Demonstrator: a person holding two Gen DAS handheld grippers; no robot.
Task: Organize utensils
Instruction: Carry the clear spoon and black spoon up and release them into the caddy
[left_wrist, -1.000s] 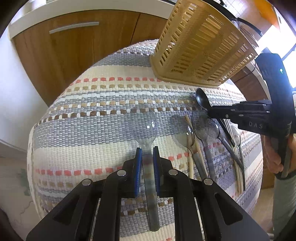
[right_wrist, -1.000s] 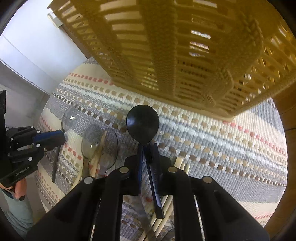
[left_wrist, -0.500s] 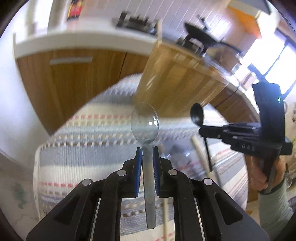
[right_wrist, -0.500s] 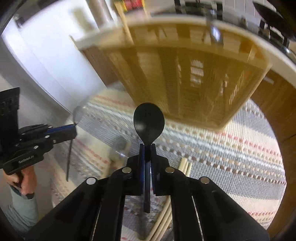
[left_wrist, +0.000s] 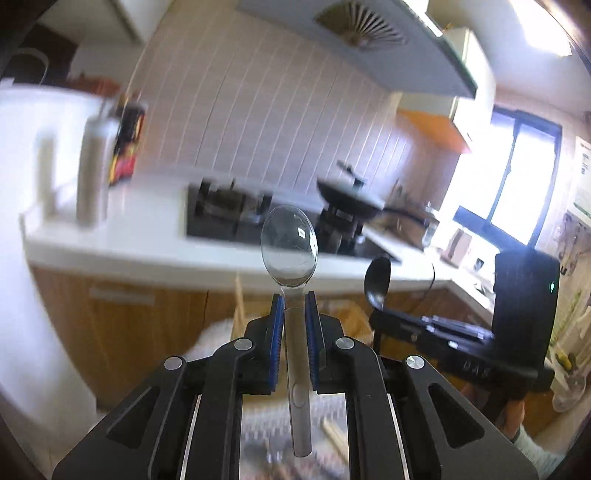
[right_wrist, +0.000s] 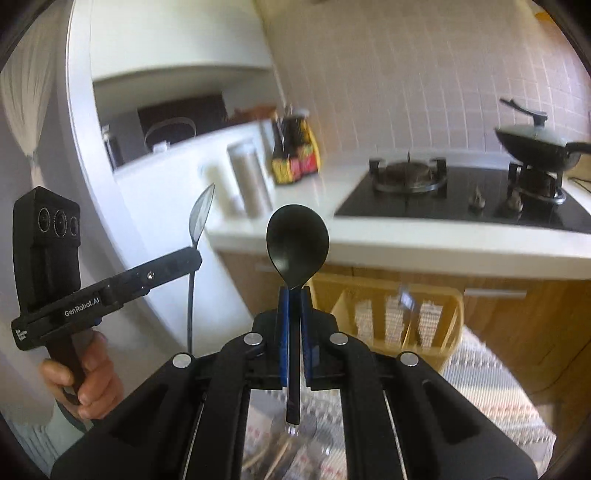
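Spoons are what we hold: our left gripper (left_wrist: 294, 310) clamps a clear plastic spoon (left_wrist: 289, 247) by its handle, bowl up, while our right gripper (right_wrist: 294, 301) grips a black spoon (right_wrist: 297, 245) the same way, both raised above the striped mat (right_wrist: 491, 384). Only the right view shows the yellow slatted basket (right_wrist: 391, 314) below the counter, sauce bottles (right_wrist: 295, 151) and "GenRobot.AI" on the left gripper's body. A lidded wok (right_wrist: 535, 144) sits on the stove (right_wrist: 454, 192).
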